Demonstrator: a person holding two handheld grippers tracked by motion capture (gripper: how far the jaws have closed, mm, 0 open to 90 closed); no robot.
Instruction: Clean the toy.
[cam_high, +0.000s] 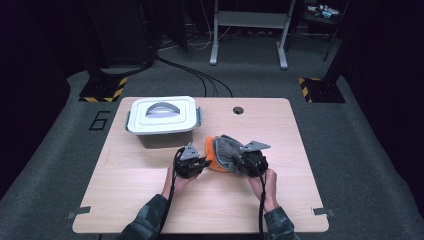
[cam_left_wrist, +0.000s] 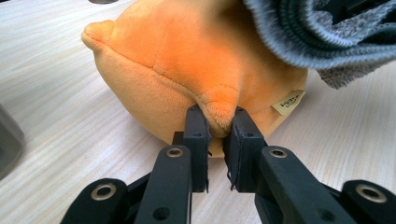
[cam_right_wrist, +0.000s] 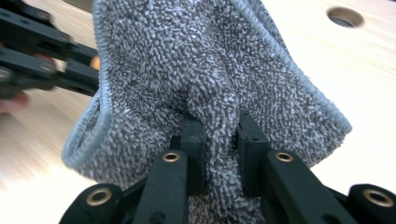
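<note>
Table (cam_high: 150, 200) of pale wood seen from the high view, with a lidded grey box (cam_high: 162, 120) toward the far left and a round hole (cam_high: 238, 110) near the far edge. At mid-table, orange plush toy (cam_high: 214, 159) lying flat, grey cloth (cam_high: 227, 150) draped across its top. Left gripper (cam_high: 202, 162) pressed in at the toy's left flank, right gripper (cam_high: 235, 161) at the cloth's near side, one hand (cam_high: 267, 182) behind each tool, both close together. Left gripper view: jaws nearly closed, pinching a small nub of orange fabric (cam_left_wrist: 219, 112) at the toy's lower seam; toy resting on the wood, a small tag (cam_left_wrist: 288, 102) at its right, cloth (cam_left_wrist: 322, 37) hanging over its upper right. Right gripper view: jaws drawn in tight on a bunched fold of grey cloth (cam_right_wrist: 217, 121), the rest fanning upward with its stitched border (cam_right_wrist: 100, 107) at left; left gripper's black linkage (cam_right_wrist: 42, 56) blurred in the upper left corner; table hole (cam_right_wrist: 344, 17) at top right. Likely trouble from here: shallow pinch on the nub, so a hard pull could slip off the plush; cloth dragged sideways rather than lifted could roll the toy or tug it along; tools so close could knock together; loose cloth edge could snag on a linkage.
</note>
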